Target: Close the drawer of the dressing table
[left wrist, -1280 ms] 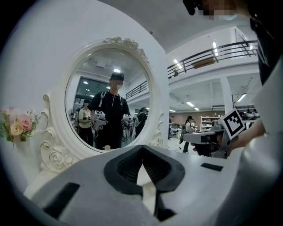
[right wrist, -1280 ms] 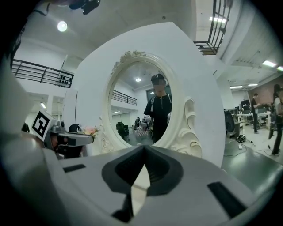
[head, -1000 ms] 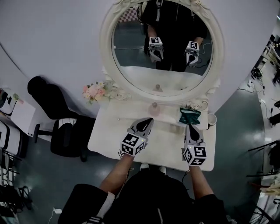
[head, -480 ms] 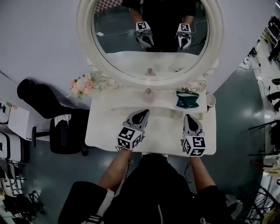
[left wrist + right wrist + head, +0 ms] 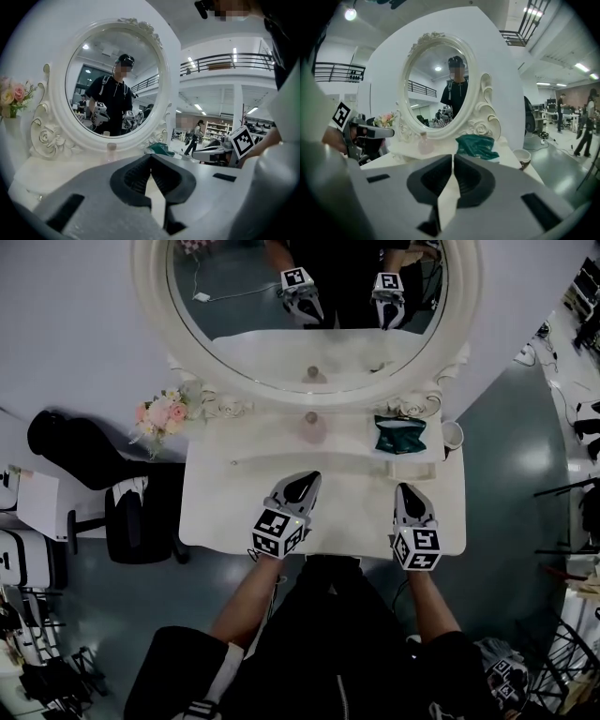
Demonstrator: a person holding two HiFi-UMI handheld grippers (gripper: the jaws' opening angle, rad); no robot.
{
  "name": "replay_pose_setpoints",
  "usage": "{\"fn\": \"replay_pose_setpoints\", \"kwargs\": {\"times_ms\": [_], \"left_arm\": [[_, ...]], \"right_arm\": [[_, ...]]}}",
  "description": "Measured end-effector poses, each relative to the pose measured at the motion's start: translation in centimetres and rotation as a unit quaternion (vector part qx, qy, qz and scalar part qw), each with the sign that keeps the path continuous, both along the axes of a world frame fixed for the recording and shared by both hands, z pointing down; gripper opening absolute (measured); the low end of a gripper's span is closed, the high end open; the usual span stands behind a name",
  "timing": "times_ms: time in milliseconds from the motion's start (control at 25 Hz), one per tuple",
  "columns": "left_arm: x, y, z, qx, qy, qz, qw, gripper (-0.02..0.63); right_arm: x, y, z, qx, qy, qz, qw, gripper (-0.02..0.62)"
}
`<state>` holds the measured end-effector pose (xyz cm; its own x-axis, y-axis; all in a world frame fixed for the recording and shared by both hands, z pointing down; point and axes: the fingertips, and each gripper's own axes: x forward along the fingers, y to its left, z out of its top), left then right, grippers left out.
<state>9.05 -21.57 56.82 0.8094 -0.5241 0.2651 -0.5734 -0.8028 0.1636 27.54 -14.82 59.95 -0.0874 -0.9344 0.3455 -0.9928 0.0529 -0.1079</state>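
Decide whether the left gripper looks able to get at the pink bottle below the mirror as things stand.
Probably yes: only bare dressing table top lies between the left gripper and the pink bottle, with nothing standing in the way.

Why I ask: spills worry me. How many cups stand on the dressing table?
1: a cup at the dressing table's back right corner, right of the green cloth. No other shows.

**Closed jaws facing the mirror**

The left gripper (image 5: 150, 157) has its jaws together at the tips, with nothing between them. Beyond it, an oval mirror (image 5: 117, 79) in a carved white frame stands at the far edge of the dressing table (image 5: 40, 174). Pink flowers (image 5: 11, 93) are at the far left corner, and a green cloth (image 5: 161, 149) lies toward the right.
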Motion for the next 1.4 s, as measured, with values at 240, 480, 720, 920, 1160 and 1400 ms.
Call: {"fn": "replay_pose_setpoints", "kwargs": {"times_ms": [240,480,720,920,1160,1400], "left_arm": [[-0.1,-0.3,0.4,-0.007,-0.004,-0.002,1.0,0.003],[-0.1,-0.4,0.8,-0.011,-0.006,-0.007,0.9999,0.005],[-0.6,-0.7,1.3,-0.017,-0.011,-0.017,0.9996,0.003],[-1.4,-1.1,1.7,-0.027,-0.01,-0.034,0.999,0.003],[-2.1,-2.0,2.2,-0.035,-0.013,-0.052,0.998,0.003],[-1.7,-2.3,2.7,-0.041,-0.015,-0.056,0.9975,0.003]], "right_arm": [[2.3,1.6,4.0,-0.053,-0.007,0.022,0.998,0.059],[4.4,3.0,9.3,-0.132,-0.037,0.049,0.989,0.148],[6.6,2.4,12.8,-0.178,-0.033,0.077,0.98,0.161],[8.1,1.6,15.3,-0.204,-0.041,0.091,0.974,0.16],[8.5,0.8,16.9,-0.224,-0.035,0.085,0.97,0.153],[8.5,0.2,17.7,-0.23,-0.016,0.081,0.97,0.108]]}}
